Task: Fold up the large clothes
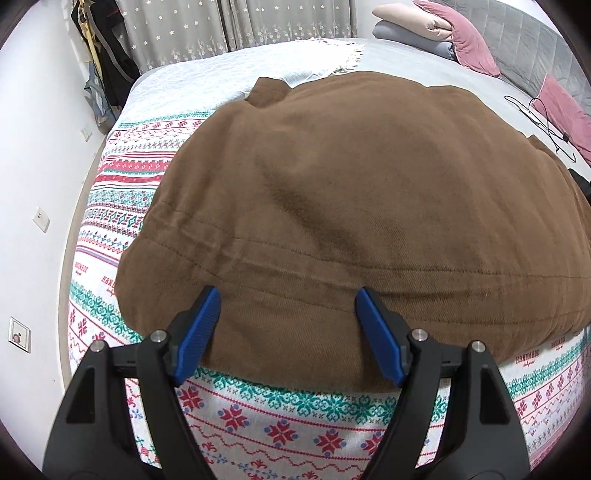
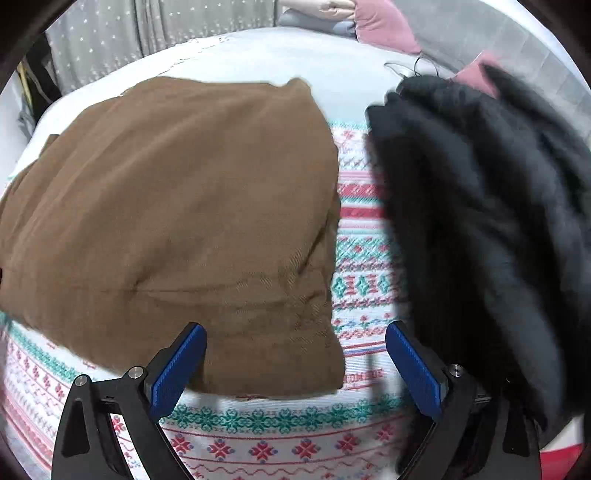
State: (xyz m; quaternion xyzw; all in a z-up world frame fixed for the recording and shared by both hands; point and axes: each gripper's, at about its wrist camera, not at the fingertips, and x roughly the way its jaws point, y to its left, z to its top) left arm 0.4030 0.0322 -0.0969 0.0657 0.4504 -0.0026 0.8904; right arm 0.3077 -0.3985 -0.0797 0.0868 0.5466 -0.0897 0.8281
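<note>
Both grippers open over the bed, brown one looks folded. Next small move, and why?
Probably swing the right gripper toward the unfolded dark fleece garment beside it and pinch an edge: the brown twill garment already lies folded, and both grippers, the left gripper too, hold nothing.

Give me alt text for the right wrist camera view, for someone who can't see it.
A folded brown garment lies on a patterned bedspread, with a dark garment heaped beside it on the right. The right gripper hovers open over the brown garment's near right corner, holding nothing. Pink pillows and grey curtains sit behind.
</note>
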